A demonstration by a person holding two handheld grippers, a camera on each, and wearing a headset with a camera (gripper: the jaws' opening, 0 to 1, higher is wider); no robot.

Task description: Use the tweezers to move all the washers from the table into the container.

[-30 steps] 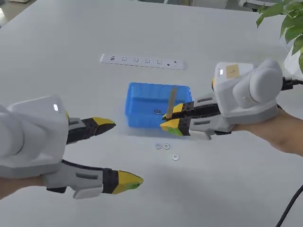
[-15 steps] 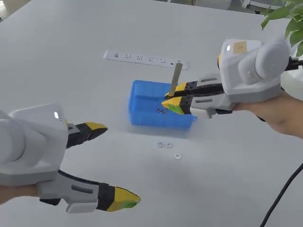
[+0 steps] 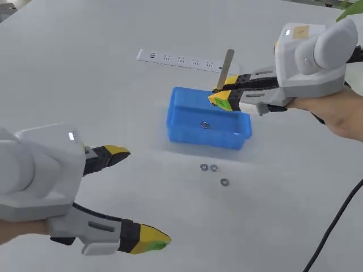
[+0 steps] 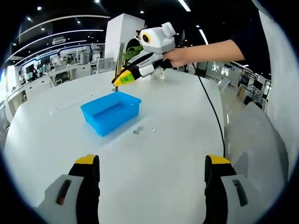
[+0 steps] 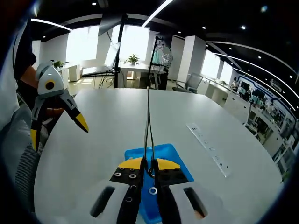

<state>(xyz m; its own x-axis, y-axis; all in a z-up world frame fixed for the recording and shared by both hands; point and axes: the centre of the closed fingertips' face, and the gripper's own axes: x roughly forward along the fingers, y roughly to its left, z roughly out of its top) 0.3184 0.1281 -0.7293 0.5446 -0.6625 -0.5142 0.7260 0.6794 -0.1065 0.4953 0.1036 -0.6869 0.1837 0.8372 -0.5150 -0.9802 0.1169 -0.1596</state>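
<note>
- Container (image 3: 207, 138): a blue rectangular plastic tub, sitting on the white desk (image 3: 113, 85) in front of me. In the left gripper view (image 4: 111, 112) it is straight ahead.
- Right hand-held gripper (image 3: 220, 100): I see it hovering above the container's far right edge. Its yellow-tipped jaws are pinched together on the tweezers, which its own view (image 5: 148, 164) confirms.
- Left hand-held gripper (image 3: 139, 194): it is low and well to the left of the container. Its jaws are spread wide with nothing between them (image 4: 152, 161).
- Thin metal tweezers (image 3: 227, 62): they stick out past the right jaws (image 5: 148, 121). I cannot tell whether the tips carry anything.
- Small silver ring washers: one (image 3: 205, 125) lies on the container floor. Three (image 3: 214, 168) lie on the desk just in front of it, two side by side and one slightly apart.
</note>
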